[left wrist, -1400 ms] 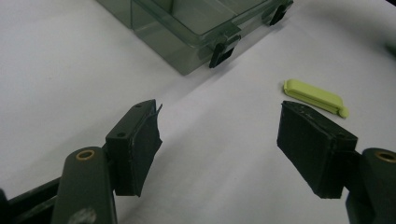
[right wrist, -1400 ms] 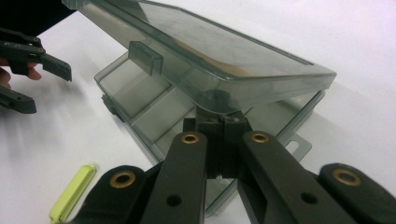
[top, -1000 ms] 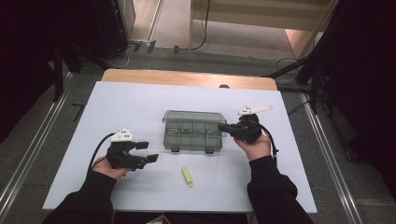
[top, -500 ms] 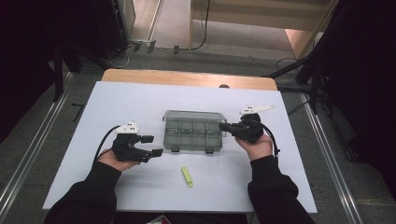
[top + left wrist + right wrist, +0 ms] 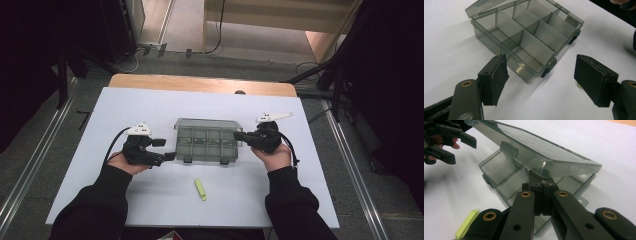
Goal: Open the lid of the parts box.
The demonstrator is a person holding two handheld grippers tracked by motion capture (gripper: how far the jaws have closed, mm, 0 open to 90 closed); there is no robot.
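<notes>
The box [image 5: 207, 144] sits mid-table with its long axis across; the left gripper [image 5: 541, 82], jaws spread, faces its near left corner, while the right gripper [image 5: 543, 185], jaws clenched, props its lid [image 5: 534, 150].

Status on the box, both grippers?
Left gripper open, at the box front corner. Right gripper shut on lid edge, lid part-raised. Yellow piece lies clear.

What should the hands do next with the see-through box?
Probably the right gripper, shut on the box's lid, should tip that half-raised lid further back, while the open left gripper steadies the compartment box at its near corner. The yellow-green piece lies on the table, outside the box.
</notes>
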